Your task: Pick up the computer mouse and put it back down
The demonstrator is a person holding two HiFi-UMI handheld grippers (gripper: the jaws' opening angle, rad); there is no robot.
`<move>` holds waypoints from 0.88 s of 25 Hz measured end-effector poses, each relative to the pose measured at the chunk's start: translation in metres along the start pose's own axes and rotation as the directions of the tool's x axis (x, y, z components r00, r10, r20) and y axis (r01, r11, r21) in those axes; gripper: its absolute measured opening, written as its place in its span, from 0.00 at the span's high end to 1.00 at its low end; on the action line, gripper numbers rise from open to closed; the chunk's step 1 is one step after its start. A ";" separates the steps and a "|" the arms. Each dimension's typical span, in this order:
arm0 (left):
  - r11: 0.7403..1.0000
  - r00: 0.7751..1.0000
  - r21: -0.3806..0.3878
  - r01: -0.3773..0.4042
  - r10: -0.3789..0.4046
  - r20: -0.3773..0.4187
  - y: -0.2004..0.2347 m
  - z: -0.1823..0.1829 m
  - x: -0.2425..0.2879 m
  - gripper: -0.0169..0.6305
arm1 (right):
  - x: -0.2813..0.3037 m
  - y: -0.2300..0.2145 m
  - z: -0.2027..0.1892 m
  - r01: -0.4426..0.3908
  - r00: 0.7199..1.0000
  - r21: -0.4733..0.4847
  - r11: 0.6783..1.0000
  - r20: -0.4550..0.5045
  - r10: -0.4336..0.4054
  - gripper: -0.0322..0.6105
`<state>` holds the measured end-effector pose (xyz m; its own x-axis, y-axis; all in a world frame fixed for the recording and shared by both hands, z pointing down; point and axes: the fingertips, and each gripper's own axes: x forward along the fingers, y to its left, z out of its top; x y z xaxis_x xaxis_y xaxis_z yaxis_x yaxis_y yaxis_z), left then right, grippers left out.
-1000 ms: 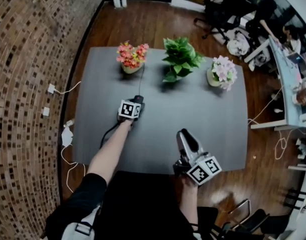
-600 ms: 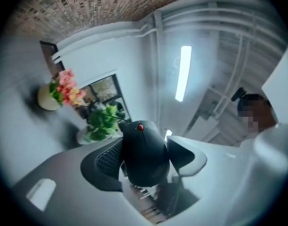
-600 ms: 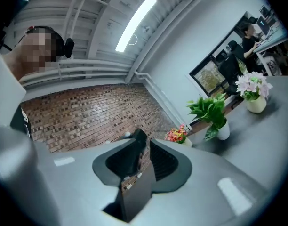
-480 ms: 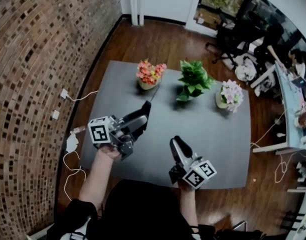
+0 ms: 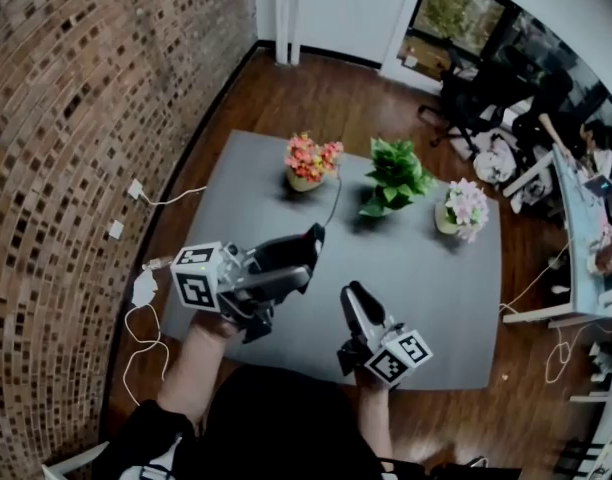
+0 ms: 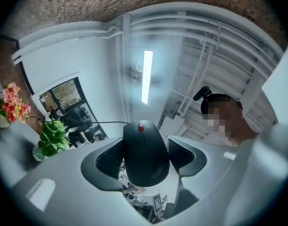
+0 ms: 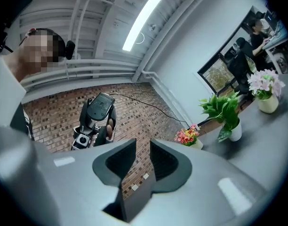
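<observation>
My left gripper (image 5: pixel 291 260) is raised high above the grey table (image 5: pixel 436 278), tilted upward and shut on the black computer mouse (image 5: pixel 286 251). In the left gripper view the mouse (image 6: pixel 145 152), with its red scroll wheel, sits between the two pads (image 6: pixel 108 161) against the ceiling. Its thin cable (image 5: pixel 335 200) runs down to the table near the flowers. The right gripper view shows the mouse (image 7: pixel 101 102) from below in the left gripper. My right gripper (image 5: pixel 350 304) hovers level over the table's near edge with a narrow gap (image 7: pixel 142 157) between its jaws and nothing in it.
Three pots stand along the table's far side: orange-pink flowers (image 5: pixel 311 158), a green plant (image 5: pixel 394 173) and pale pink flowers (image 5: pixel 464 206). A brick wall (image 5: pixel 76 118) is on the left, with cables and sockets on the floor (image 5: pixel 141 286). Desks and chairs (image 5: pixel 506 118) are at right.
My left gripper lifted the mouse off the table, rose towards the head camera and tipped from pointing down to pointing upward. The right gripper shifted slightly.
</observation>
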<state>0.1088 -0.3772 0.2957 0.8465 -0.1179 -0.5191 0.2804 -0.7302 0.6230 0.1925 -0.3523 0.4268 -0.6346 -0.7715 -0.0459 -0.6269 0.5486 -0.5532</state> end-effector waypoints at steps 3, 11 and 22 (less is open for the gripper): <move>0.995 0.994 0.001 -0.103 0.103 -0.032 0.034 -0.016 -0.015 0.52 | -0.006 -0.003 0.002 0.016 1.000 -0.006 1.000 0.005 -0.016 0.84; 0.659 0.590 0.295 -0.692 0.751 -0.294 0.230 -0.121 -0.154 0.52 | -0.032 -0.022 0.004 0.092 0.995 0.003 0.996 0.030 -0.092 0.84; 0.178 -0.091 0.535 -0.826 0.894 -0.438 0.397 -0.217 -0.302 0.52 | -0.038 -0.036 -0.007 0.122 0.992 0.017 0.992 0.011 -0.122 0.84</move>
<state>0.0624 -0.4854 0.8268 0.3718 -0.3475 0.8608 -0.8915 -0.3923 0.2267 0.2360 -0.3405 0.4540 -0.5484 -0.8362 0.0123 -0.6917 0.4453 -0.5686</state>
